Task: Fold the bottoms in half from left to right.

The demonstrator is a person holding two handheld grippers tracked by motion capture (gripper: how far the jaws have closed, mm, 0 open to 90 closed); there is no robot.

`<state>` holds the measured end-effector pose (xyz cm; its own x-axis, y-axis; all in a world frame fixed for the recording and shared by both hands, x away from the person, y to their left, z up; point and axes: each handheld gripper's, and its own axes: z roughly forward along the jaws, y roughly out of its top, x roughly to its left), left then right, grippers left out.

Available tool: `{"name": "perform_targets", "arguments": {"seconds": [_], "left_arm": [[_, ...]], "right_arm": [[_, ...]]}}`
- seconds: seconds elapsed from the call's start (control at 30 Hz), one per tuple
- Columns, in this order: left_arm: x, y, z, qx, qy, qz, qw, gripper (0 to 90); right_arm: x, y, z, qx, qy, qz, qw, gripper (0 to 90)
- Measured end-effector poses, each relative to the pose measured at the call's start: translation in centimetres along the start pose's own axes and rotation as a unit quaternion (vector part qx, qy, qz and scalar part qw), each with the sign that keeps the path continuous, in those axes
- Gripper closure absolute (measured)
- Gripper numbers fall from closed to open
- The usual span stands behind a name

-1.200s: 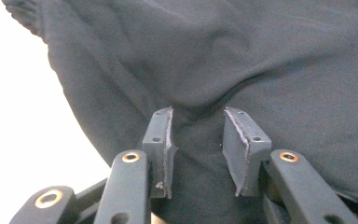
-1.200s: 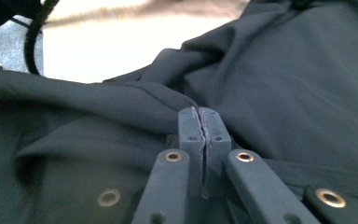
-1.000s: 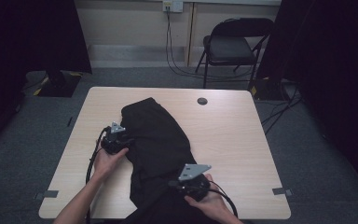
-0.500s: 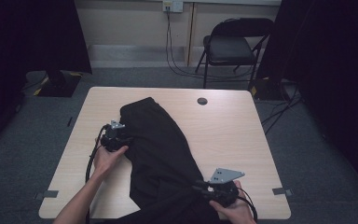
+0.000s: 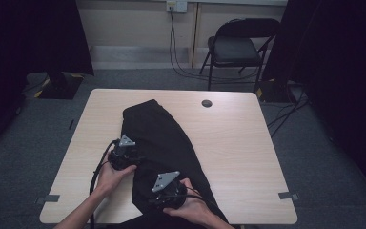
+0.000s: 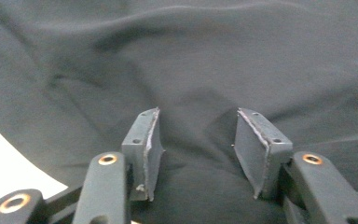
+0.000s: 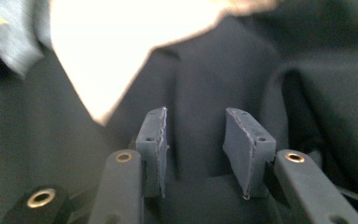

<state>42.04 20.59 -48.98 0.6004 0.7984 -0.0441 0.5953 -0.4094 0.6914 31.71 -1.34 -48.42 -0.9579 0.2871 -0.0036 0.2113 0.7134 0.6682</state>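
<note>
Both tongs, left and right, have just been opening over the black garment (probably holding nothing).

Room: grey carpet floor, dimly lit. Light wooden table with round cable grommet. Black folding chair stood beyond it, against a beige wall bearing a power outlet with hanging cables. Dark curtains flanked both sides.
</note>
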Motion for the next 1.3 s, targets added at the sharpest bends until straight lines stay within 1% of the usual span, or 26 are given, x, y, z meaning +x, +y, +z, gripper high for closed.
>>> {"name": "perform_targets", "arguments": {"seconds": [0.03,0.07,0.1,0.17,0.23,0.27,0.3,0.33,0.37,0.4,0.43,0.47,0.53,0.63,0.7,0.77,0.8,0.9,1.0,1.03,1.1,1.13,1.17,1.2,1.23,1.3], "left_arm": [[0.3,0.0,0.0,-0.003,0.002,-0.001,1.0,49.3],[0.4,0.0,0.1,-0.004,0.002,-0.005,1.0,49.3],[0.5,0.1,0.1,-0.005,0.004,-0.004,1.0,49.3],[0.7,0.2,0.3,-0.005,0.013,0.003,0.9999,49.3],[0.9,0.4,0.5,-0.008,0.018,-0.002,0.9998,49.3],[1.0,0.5,0.6,-0.006,0.023,0.0,0.9997,49.5],[1.1,0.5,0.6,-0.005,0.024,0.002,0.9997,49.5],[1.1,0.5,0.6,-0.005,0.024,0.002,0.9997,49.5],[1.2,0.4,0.6,-0.008,0.021,0.002,0.9997,49.5],[1.2,0.4,0.6,-0.008,0.021,0.002,0.9997,49.4],[1.4,0.4,0.6,-0.008,0.024,0.005,0.9997,49.4],[1.6,0.4,0.6,-0.01,0.025,0.0,0.9996,49.2],[1.8,0.3,0.6,-0.015,0.028,-0.006,0.9995,49.2],[2.3,0.1,0.4,-0.017,0.031,-0.004,0.9994,49.1],[2.8,0.0,0.5,-0.022,0.036,-0.017,0.999,45.6],[3.0,-0.1,0.5,-0.027,0.042,-0.027,0.9984,45.6],[3.1,-0.1,0.5,-0.023,0.043,-0.024,0.9985,45.6],[3.4,0.2,0.6,-0.021,0.044,-0.022,0.9986,45.2],[3.5,0.2,0.7,-0.023,0.047,-0.025,0.9983,45.1],[3.4,0.2,0.7,-0.024,0.047,-0.026,0.9983,45.1],[3.5,0.2,0.7,-0.025,0.047,-0.025,0.9983,45.0],[3.5,0.2,0.7,-0.026,0.046,-0.026,0.9983,45.0],[3.5,0.2,0.7,-0.024,0.046,-0.023,0.9984,45.0],[3.5,0.2,0.7,-0.024,0.046,-0.024,0.9983,45.0],[3.5,0.2,0.7,-0.024,0.046,-0.024,0.9983,45.0],[3.6,0.2,0.7,-0.025,0.046,-0.024,0.9983,45.0]], "right_arm": [[0.0,-0.2,0.4,0.004,-0.004,-0.004,1.0,67.1],[-0.1,-0.1,0.3,-0.012,0.0,0.003,0.9999,88.0],[-0.1,-0.1,0.3,-0.012,0.0,0.003,0.9999,88.0],[0.2,1.0,-0.2,-0.04,0.02,0.016,0.9989,89.9],[0.4,1.7,-0.3,-0.047,0.023,0.018,0.9985,89.9],[0.8,3.1,-0.4,-0.071,0.037,0.025,0.9964,89.9],[1.2,3.8,-0.3,-0.086,0.041,0.027,0.9951,89.7],[1.2,3.8,-0.3,-0.086,0.041,0.027,0.9951,89.7],[1.7,4.6,0.2,-0.107,0.053,0.032,0.9923,88.3],[1.7,4.6,0.2,-0.107,0.053,0.032,0.9923,88.3],[1.8,4.7,0.7,-0.112,0.064,0.039,0.9909,84.9],[1.9,4.7,1.2,-0.11,0.077,0.045,0.9899,76.9],[2.1,4.3,1.7,-0.096,0.073,0.039,0.9919,71.6],[1.4,3.1,0.7,-0.09,0.067,0.044,0.9927,65.0],[0.5,2.3,-0.6,-0.091,0.049,0.055,0.9932,62.3],[-0.4,1.3,-1.4,-0.083,0.05,0.066,0.9931,62.7],[-0.5,0.6,-1.6,-0.074,0.038,0.064,0.9945,64.5],[0.0,0.0,-1.5,-0.072,0.043,0.059,0.9948,65.2],[0.8,1.3,-0.8,-0.084,0.057,0.045,0.9938,64.4],[1.2,2.4,-0.1,-0.083,0.068,0.033,0.9937,63.8],[1.3,2.7,0.3,-0.076,0.07,0.028,0.9943,65.1],[1.4,3.1,1.4,-0.048,0.06,0.017,0.9969,81.6],[1.4,3.1,1.4,-0.048,0.06,0.017,0.9969,81.6],[1.4,3.2,1.5,-0.054,0.06,0.021,0.9965,87.5],[1.3,3.4,1.3,-0.069,0.062,0.034,0.9951,89.9],[1.4,4.3,0.4,-0.092,0.057,0.038,0.9934,90.0]]}}
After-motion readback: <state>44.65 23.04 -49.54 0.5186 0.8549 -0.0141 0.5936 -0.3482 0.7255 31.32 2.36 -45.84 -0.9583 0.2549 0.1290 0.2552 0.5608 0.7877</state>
